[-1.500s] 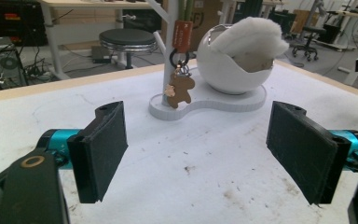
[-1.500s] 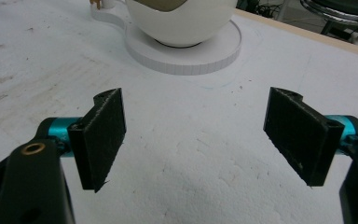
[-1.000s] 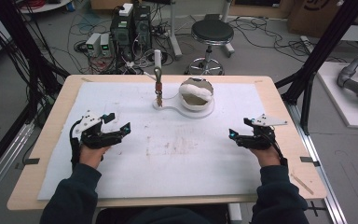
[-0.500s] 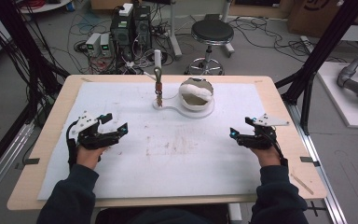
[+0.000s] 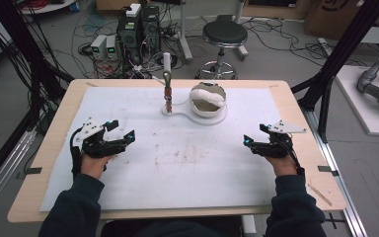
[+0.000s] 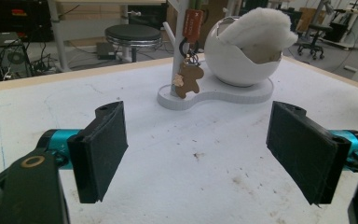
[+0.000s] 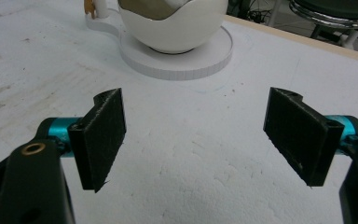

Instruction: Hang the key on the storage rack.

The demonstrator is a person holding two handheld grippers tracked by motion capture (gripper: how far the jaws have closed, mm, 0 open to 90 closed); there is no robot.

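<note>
With your left gripper and right gripper both spread wide and empty, reach carefully: the keychain hangs far-centre on a slim post, easily toppled.

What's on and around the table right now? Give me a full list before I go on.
Table: one, light wood, under a white mat stained brown mid-sheet.
Stand: one, white, far middle of mat.
Post: one, white, upright at the stand's left end.
Keyring: one, tan figure charm with an orange tag above, hanging on the post.
Bowl: one, white, egg-shaped, on the stand's round end.
Wad: one, white, fluffy, in the bowl's mouth.
Stool: one, black seat, floor beyond table.
Boxes: several, black and grey electronics, floor far left, among cables.
Left gripper: black, jaws open, near-left mat.
Right gripper: black, jaws open, near-right mat.
Sleeves: two, dark, bottom edge.
</note>
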